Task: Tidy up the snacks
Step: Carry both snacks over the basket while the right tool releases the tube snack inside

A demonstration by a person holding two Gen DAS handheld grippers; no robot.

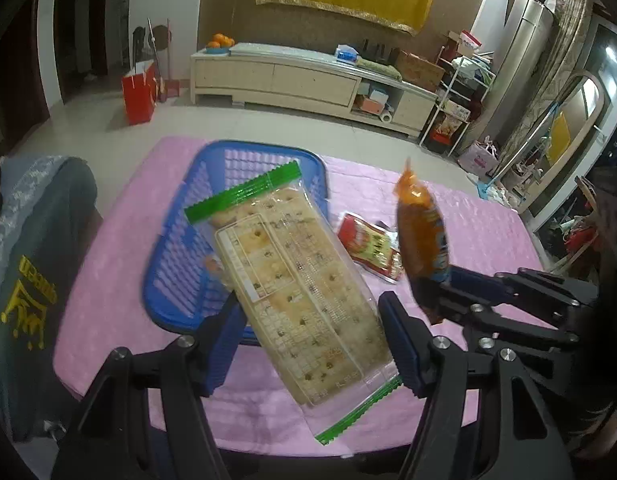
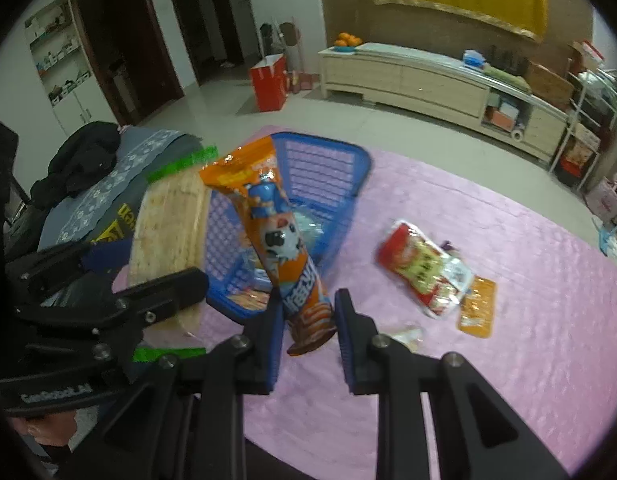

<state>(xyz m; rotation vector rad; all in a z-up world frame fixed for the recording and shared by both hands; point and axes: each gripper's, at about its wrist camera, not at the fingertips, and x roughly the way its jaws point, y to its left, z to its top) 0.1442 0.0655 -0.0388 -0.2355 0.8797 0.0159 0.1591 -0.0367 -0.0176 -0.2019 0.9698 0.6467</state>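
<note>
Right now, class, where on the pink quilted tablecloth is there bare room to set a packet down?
Free: the pink quilted tablecloth right of the red-and-green snack packets, and the near strip under the grippers. Crowded: the blue slotted plastic basket, already holding packets, and the patch around the small orange sachet.

Right tongs (image 2: 306, 330) clamp the lower end of an orange snack tube (image 2: 280, 240), held up over the pink surface (image 2: 508, 340). Blue basket (image 2: 328, 168) behind. Left tongs (image 2: 108, 276) hold a cracker pack (image 2: 168, 232). Red packet (image 2: 420, 264) lies right.
</note>
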